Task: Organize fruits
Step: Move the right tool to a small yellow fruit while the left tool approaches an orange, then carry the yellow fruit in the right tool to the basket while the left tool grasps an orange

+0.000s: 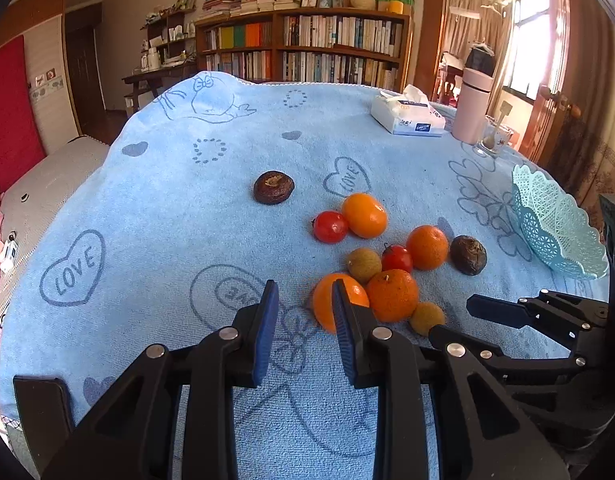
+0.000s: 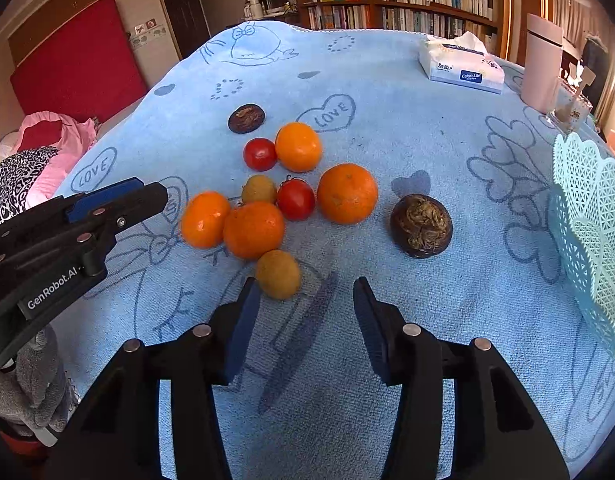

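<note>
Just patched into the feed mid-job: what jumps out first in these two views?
A tight cluster of oranges, red tomatoes and small tan fruits sits mid-towel on the blue "LOVE" towel. A dark brown fruit lies just right of it, another behind. The empty lacy turquoise basket waits at the right edge.
</note>
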Motion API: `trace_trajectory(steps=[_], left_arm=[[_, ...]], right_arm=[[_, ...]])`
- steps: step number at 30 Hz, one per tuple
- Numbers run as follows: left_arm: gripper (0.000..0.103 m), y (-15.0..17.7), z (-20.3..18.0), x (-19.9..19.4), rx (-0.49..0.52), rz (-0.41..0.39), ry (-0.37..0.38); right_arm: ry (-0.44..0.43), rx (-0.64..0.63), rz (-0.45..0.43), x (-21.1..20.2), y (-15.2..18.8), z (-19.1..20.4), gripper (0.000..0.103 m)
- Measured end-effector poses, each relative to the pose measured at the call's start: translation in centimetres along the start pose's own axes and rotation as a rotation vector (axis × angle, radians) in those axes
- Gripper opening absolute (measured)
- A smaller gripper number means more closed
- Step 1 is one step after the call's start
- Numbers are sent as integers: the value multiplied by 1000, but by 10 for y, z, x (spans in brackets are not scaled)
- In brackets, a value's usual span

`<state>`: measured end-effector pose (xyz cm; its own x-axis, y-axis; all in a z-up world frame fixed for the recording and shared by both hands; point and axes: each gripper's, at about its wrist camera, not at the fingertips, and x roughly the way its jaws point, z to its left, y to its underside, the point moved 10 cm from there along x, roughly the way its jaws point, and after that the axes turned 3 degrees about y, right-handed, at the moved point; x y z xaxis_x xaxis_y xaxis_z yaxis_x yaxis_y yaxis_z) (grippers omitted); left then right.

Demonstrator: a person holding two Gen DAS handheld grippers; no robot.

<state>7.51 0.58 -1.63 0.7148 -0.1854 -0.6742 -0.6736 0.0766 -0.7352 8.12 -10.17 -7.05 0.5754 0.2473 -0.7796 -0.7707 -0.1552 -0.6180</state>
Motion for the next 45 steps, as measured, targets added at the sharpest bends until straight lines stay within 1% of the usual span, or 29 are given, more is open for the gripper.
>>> trace_trajectory(steps=[2,5,9,11,12,13,15,19,26,31,35,38,42,44,45], left_arm=[[28,1,3,2,-8,7,-2],[28,5,6,6,-25,22,3],[30,8,3,10,-32,32,14],[37,10,0,12,-29,38,17],[48,10,-1,12,-28,36,16],[54,10,-2,11,-27,32,16],[55,11,-5,11,-25,31,23],[55,13,-12,15,-5,41,25],[53,18,-19,34,21,86,8],[37,20,-24,39,40,99,21],[37,19,-26,36,58,86,7],[37,16,-24,32,55,65,-9],[37,11,-26,24,78,30,-49],[35,8,-28,19,97,8,-71],[31,6,-30,16,109,-6,-84]], right_arm=[[-7,-20,12,5,-2,7,43],[-3,-53,27,16,-3,15,27],[-3,-44,19,15,-4,13,26],[-4,-29,4,9,-4,9,26],[-4,-20,-6,5,-4,6,26],[-2,-11,-17,1,-5,3,26],[6,7,-42,-9,-7,-4,26],[23,48,-72,-24,-9,-23,26],[22,126,-105,-40,-9,-50,26],[30,145,-115,-43,-9,-58,26],[45,152,-135,-51,-11,-63,26],[88,154,-170,-62,-14,-73,26],[145,185,-214,-78,-18,-97,26],[175,208,-232,-86,-19,-112,26],[193,218,-240,-90,-18,-120,26]])
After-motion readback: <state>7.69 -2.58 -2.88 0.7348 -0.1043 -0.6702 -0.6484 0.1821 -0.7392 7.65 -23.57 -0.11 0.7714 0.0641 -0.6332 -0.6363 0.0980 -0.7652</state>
